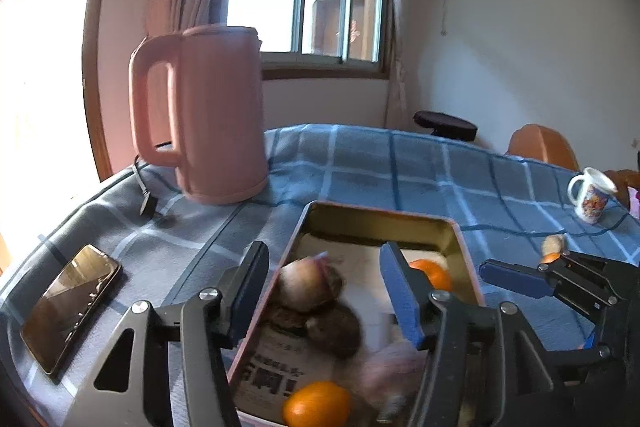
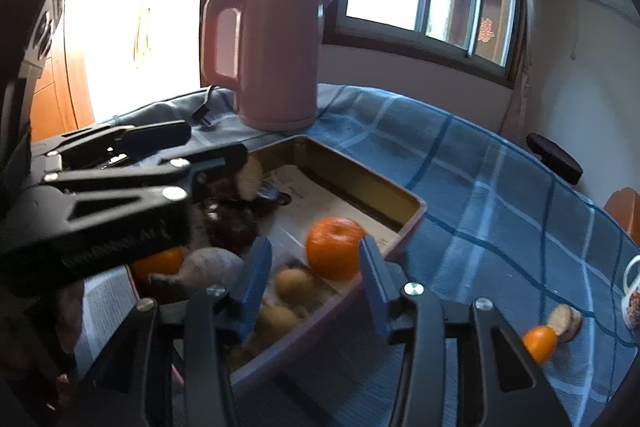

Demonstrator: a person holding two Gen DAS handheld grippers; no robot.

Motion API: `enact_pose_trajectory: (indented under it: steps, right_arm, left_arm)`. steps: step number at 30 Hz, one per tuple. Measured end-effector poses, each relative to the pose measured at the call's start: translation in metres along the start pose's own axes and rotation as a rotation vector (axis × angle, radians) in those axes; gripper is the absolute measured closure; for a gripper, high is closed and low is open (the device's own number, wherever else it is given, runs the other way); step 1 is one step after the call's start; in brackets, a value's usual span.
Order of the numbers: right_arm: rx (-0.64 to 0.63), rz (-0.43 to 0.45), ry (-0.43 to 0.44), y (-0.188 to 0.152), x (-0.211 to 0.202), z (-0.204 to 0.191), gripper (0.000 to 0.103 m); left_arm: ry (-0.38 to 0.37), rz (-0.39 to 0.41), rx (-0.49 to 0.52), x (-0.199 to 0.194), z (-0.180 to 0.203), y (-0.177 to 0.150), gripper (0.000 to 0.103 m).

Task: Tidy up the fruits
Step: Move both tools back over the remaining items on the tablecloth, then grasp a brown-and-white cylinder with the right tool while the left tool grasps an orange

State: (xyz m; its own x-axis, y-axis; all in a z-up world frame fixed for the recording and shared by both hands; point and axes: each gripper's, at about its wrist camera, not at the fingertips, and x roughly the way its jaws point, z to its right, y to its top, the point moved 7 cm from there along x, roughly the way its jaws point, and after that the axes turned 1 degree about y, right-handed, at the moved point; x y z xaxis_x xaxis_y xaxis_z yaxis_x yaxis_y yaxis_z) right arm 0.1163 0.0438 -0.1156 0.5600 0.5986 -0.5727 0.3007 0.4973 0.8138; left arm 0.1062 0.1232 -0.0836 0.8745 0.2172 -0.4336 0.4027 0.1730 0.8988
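Plaid tablecloth (image 1: 420, 163); tin tray (image 1: 466, 247) long axis runs away toward kettle (image 1: 208, 115).

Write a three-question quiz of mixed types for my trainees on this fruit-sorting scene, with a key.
1. True or false: the pink kettle stands inside the metal tray.
2. Multiple choice: which fruit lies on the checked cloth outside the tray, next to a pale brown piece? A) a small orange B) a banana C) a green apple
3. Fill in: in the right wrist view, the right gripper has its jaws ____ above the tray's near corner, with nothing pressed between them.

Key
1. False; the kettle stands on the cloth beyond the tray.
2. A; the small orange.
3. open
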Motion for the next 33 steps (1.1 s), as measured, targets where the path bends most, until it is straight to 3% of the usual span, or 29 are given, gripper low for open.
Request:
enact_pose_trajectory:
  steps: [9,17,27,28,31,33]
  right_arm:
    - [0.114,0.03,-0.168,-0.022,-0.05,0.091,0.048]
    - [0.292,-0.041,-0.354,-0.056,-0.064,0.189,0.047]
    - [0.422,-0.136,-0.311,-0.071,-0.032,0.226,0.048]
    - [0.424,-0.148,-0.309,-0.073,-0.029,0.226,0.05]
    - [0.462,-0.207,-0.281,-0.081,-0.017,0.231,0.071]
    - [0.475,-0.203,-0.266,-0.083,-0.018,0.232,0.071]
  left_arm:
    - [-0.102,0.028,0.079,-0.01,0.067,0.008,0.04]
    - [-0.2,-0.021,0.176,0.009,0.145,0.005,0.04]
    - [-0.228,-0.125,0.177,0.051,0.175,-0.005,0.04]
    - [-0.229,-0.125,0.179,0.051,0.176,-0.005,0.04]
    - [-0.231,-0.128,0.188,0.051,0.18,-0.007,0.04]
    - [-0.245,-0.134,0.186,0.052,0.183,-0.009,0.04]
